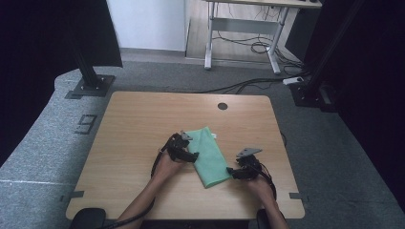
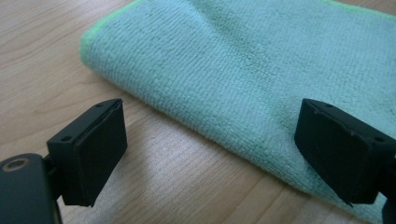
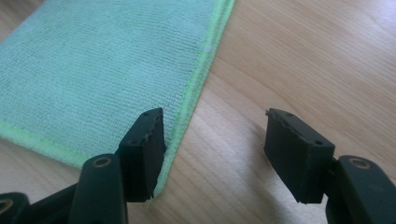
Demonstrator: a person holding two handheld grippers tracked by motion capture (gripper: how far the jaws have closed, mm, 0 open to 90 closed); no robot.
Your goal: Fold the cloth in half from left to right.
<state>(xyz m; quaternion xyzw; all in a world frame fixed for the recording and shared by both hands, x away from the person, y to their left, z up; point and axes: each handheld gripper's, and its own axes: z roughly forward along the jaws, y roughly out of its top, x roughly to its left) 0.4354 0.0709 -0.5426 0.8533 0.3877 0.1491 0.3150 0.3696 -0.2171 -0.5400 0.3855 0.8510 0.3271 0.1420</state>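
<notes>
While the folded green cloth (image 1: pixel 209 157) lies flat on the wooden table (image 1: pixel 138 129) (toward its near edge), the left gripper (image 1: pixel 189 155) straddles the cloth's folded left edge, jaws wide, and the right gripper (image 1: pixel 232 171) gapes at its near right corner.

The folded mint-green microfibre cloth (image 2: pixel 243 65) has a soft, matt, finely looped pile, with a brighter green stitched hem along its edges. The pale wooden table (image 3: pixel 308 56) beneath it is smooth, with a faint satin sheen and visible grain. The grey floor around the table (image 1: pixel 47 129) looks like coarse, speckled carpet.
</notes>
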